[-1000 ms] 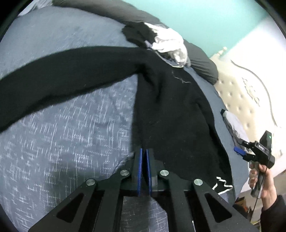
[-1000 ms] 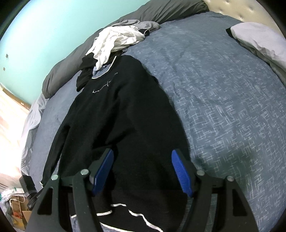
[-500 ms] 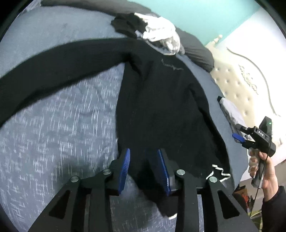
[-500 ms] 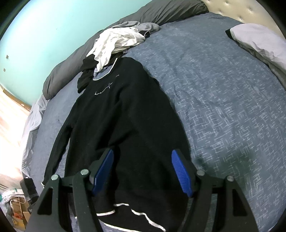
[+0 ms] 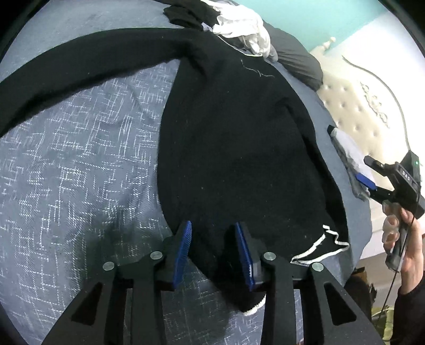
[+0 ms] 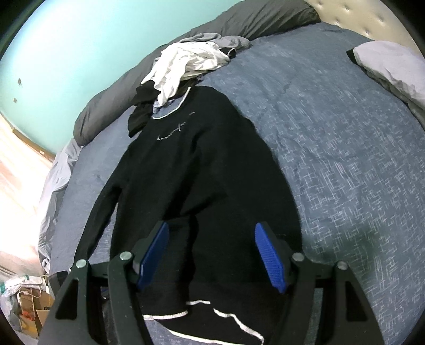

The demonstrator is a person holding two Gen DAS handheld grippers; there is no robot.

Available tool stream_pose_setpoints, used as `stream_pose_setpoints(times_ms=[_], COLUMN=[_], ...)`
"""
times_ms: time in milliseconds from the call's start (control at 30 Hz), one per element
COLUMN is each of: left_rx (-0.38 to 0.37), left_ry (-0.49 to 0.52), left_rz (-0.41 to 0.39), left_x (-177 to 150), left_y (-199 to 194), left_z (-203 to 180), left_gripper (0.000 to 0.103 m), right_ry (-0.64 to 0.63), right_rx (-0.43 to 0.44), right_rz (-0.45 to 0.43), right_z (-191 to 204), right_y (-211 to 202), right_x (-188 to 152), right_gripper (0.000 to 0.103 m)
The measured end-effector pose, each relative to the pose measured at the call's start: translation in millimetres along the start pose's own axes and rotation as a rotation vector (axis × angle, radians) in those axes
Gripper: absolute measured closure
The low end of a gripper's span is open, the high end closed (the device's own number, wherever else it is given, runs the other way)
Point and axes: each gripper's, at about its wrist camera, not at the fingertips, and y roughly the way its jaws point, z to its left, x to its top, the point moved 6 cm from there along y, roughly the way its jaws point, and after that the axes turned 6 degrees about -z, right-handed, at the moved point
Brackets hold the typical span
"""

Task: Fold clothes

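Observation:
A black sweater with white trim lies face up on the blue bedspread, one sleeve stretched far left. My left gripper stands open over the hem's left corner; the cloth lies loose between the blue pads, which do not press it. In the right wrist view the sweater runs away from me, its other sleeve lying along its left side. My right gripper hovers open above the lower body, nothing between its fingers. The right gripper also shows at the bed's right edge, held by a hand.
A pile of white and dark clothes lies just past the sweater's collar, against a grey duvet roll. A pale folded item rests near the tufted headboard. Boxes and bags sit on the floor beside the bed.
My left gripper went from shut on the sweater's hem to open, letting the cloth drop flat, and shifted along the hem. The right gripper stayed put.

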Motion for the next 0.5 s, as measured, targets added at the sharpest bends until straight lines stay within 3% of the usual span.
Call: stream_pose_setpoints(times_ms=[33, 100, 167, 500], left_rx=[-0.005, -0.002, -0.003, -0.006], left_ry=[0.0, 0.017, 0.023, 0.004], left_rz=[0.0, -0.001, -0.005, -0.03], left_x=[0, 2, 2, 6], left_y=[0, -2, -5, -31], left_z=[-1, -3, -5, -3], left_gripper=[0.068, 0.092, 0.098, 0.1], right_ry=[-0.001, 0.014, 0.027, 0.064], right_rx=[0.004, 0.007, 0.009, 0.031], right_rz=[-0.002, -0.002, -0.001, -0.026], right_z=[1, -2, -4, -12], right_y=[-1, -3, -5, -21], right_x=[0, -1, -2, 3], right_gripper=[0.034, 0.034, 0.034, 0.034])
